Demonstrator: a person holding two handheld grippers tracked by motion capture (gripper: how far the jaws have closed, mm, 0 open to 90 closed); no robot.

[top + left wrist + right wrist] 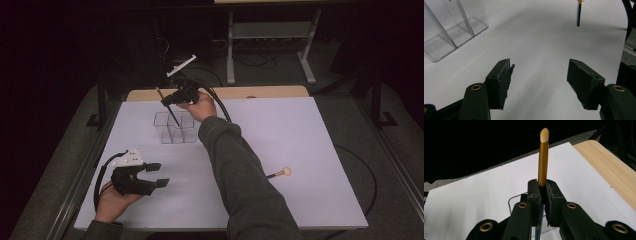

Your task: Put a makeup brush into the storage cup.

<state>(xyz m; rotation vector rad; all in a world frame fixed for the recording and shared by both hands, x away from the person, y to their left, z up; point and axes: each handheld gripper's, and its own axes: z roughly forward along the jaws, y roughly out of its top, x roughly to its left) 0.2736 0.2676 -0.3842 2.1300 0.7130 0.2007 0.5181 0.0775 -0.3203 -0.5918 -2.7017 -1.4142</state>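
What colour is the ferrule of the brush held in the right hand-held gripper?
Gold, below a pale bristle tip, on the brush; the right gripper view shows it best.

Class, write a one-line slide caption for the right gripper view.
The right gripper, shut on a gold-handled makeup brush, holds it bristles-up above a clear organizer on the white table.

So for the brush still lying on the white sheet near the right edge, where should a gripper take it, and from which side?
Probably on the dark handle, mid-length, coming straight down from above. The loose brush lies flat on the white sheet with its round pale head to the right, so jaws set across the thin handle would avoid crushing the bristles. The left gripper is open and free; the right gripper holds another brush.
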